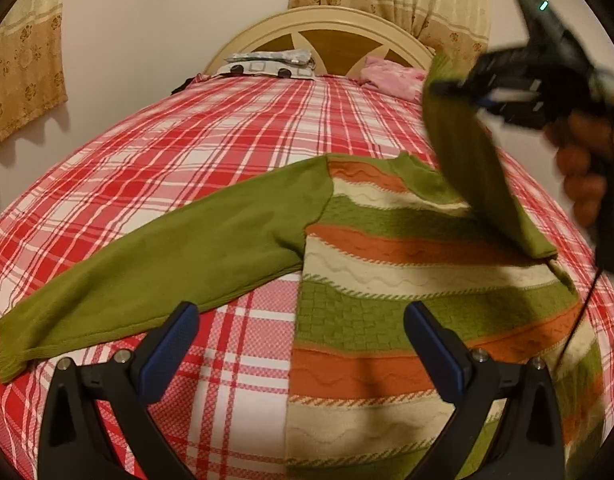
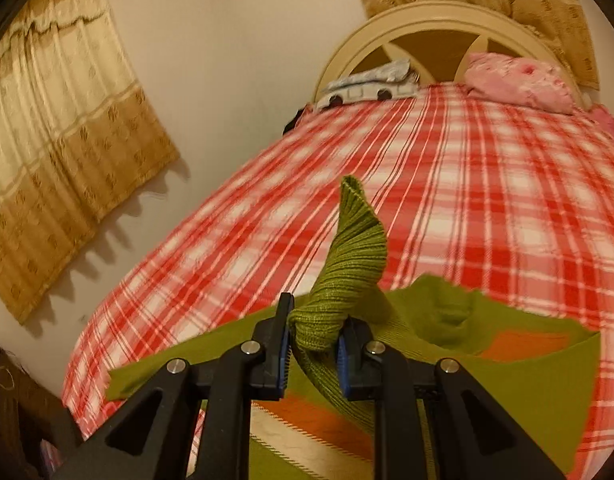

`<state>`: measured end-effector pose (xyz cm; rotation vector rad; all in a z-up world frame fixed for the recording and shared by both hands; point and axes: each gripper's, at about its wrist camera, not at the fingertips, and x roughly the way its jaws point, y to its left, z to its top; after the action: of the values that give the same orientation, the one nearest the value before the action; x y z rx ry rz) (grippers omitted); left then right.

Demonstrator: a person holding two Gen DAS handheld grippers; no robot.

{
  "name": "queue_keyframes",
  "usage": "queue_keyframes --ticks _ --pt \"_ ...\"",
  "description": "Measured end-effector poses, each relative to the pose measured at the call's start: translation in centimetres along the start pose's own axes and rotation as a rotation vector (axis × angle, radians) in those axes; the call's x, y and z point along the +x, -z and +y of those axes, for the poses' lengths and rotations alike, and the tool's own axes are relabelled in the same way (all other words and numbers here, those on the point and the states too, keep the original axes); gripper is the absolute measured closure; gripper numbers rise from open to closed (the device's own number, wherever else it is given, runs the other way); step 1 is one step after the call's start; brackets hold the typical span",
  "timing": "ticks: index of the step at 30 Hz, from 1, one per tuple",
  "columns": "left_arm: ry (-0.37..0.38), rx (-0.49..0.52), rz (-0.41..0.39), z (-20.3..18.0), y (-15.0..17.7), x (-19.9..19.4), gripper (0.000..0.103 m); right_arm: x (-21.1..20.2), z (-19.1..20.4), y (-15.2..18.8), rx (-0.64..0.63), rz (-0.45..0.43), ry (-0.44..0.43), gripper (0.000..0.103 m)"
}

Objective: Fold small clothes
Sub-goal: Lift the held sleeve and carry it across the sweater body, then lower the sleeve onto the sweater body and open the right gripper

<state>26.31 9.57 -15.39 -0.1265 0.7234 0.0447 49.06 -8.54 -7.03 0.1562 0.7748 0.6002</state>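
A small knit sweater (image 1: 387, 280) with green, orange and cream stripes lies flat on the red plaid bed. Its left green sleeve (image 1: 167, 264) stretches out to the left. My left gripper (image 1: 301, 332) is open and empty, low over the sweater's left edge. My right gripper (image 2: 313, 344) is shut on the cuff of the right green sleeve (image 2: 347, 276) and holds it lifted above the sweater body (image 2: 507, 360). In the left wrist view that gripper (image 1: 447, 88) is up at the right with the right sleeve (image 1: 467, 168) hanging from it.
The bed (image 1: 187, 140) is covered in a red and white plaid sheet. Pillows (image 1: 267, 66) and a pink cloth (image 1: 391, 76) lie at the cream headboard (image 1: 327, 24). Curtains (image 2: 67, 160) hang on the wall at left and behind the headboard.
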Motion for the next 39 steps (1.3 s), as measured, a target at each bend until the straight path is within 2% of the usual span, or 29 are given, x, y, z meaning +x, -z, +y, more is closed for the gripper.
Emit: queue_keyframes --ticks 4,6,7,8,9,12,14,17,19,21,25,29,31,34,35,38,39 --pt "-0.016 0.031 -0.013 -0.6 -0.1 -0.2 0.000 3.9 0.6 3.6 -0.010 0.090 -0.056 0.084" --pt "-0.018 0.031 -0.014 -0.5 -0.1 -0.3 0.000 5.3 1.1 5.6 -0.035 0.160 -0.101 0.076" --pt "-0.019 0.029 -0.015 -0.5 -0.2 -0.2 0.000 5.4 1.3 6.4 -0.049 0.180 -0.117 0.053" --pt "-0.022 0.029 -0.016 -0.5 -0.3 -0.2 0.000 5.1 1.3 7.2 -0.061 0.187 -0.123 0.024" --pt "-0.024 0.031 -0.016 -0.5 -0.4 -0.2 0.000 4.7 1.4 7.8 -0.075 0.183 -0.122 0.018" --pt "-0.035 0.052 -0.018 -0.9 -0.8 0.1 0.000 2.5 0.1 9.0 -0.058 0.163 -0.099 0.018" --pt "-0.047 0.076 -0.022 -1.3 -1.2 0.5 0.000 0.6 -1.8 9.7 -0.007 0.147 -0.052 0.018" --pt "-0.032 0.085 -0.024 -1.7 -2.6 1.4 0.000 -2.6 -4.6 11.1 0.042 0.123 0.095 0.018" --pt "-0.013 0.085 -0.008 -1.9 -3.7 2.3 0.000 -4.5 -5.3 11.8 0.049 0.100 0.155 0.018" --pt "0.030 0.077 0.005 -1.9 -4.8 3.7 0.000 -6.0 -5.8 12.7 0.051 0.077 0.179 0.018" --pt "0.061 0.094 0.063 -2.8 -5.5 6.4 0.001 -7.1 -5.3 14.7 0.023 0.063 0.208 0.018" --pt "-0.051 0.182 0.095 -4.4 -5.0 8.6 0.001 -5.6 -5.2 16.2 -0.020 0.121 0.197 0.018" --pt "-0.074 0.210 0.135 -4.6 -4.4 9.5 0.001 -5.5 -6.2 15.9 -0.011 0.116 0.166 0.018" --pt "-0.091 0.229 0.175 -4.6 -3.7 10.5 0.000 -5.8 -10.4 14.7 0.113 0.104 0.179 0.018" --pt "-0.087 0.225 0.179 -4.4 -3.6 10.6 0.000 -5.8 -11.9 14.6 0.147 0.117 0.207 0.018" --pt "-0.081 0.208 0.189 -4.1 -3.5 10.6 0.000 -6.3 -16.5 14.6 0.204 0.135 0.387 0.018" --pt "-0.080 0.206 0.193 -4.0 -3.4 10.8 0.000 -6.9 -17.9 14.7 0.242 0.119 0.380 0.018"
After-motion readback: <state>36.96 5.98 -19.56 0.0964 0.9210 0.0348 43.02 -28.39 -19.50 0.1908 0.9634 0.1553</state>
